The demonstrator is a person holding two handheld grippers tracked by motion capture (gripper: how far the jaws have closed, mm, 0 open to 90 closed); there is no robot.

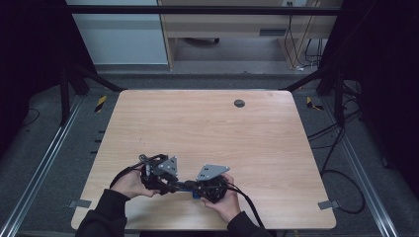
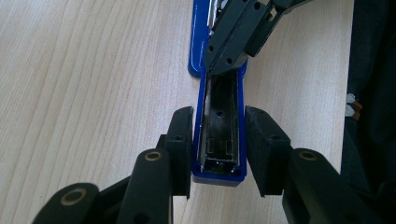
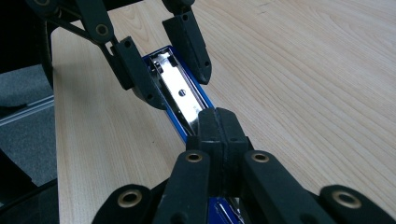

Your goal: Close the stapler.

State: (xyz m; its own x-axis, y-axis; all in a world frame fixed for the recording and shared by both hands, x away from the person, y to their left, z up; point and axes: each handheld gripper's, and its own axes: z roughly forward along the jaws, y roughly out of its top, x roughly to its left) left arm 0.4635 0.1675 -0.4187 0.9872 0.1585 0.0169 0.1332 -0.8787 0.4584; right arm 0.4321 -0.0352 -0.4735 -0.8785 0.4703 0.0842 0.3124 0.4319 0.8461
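Wooden counter point(image 1: 207, 123) bare apart from a dark round grommet point(image 1: 239, 103) near its far edge, well away from the work. Blue stapler point(image 2: 219, 121) lies near the front edge, between the two hands, long axis running left-right across the counter, metal channel facing up. Left gripper point(image 2: 218, 123): jaws part open, straddling one end; contact on both sides unclear. Right gripper point(image 3: 218, 122): jaws closed together, tips on the channel, hiding the other end.

High view looking down over the table point(image 1: 207, 123), two gripper views close in, facing each other across the stapler point(image 2: 219, 126)
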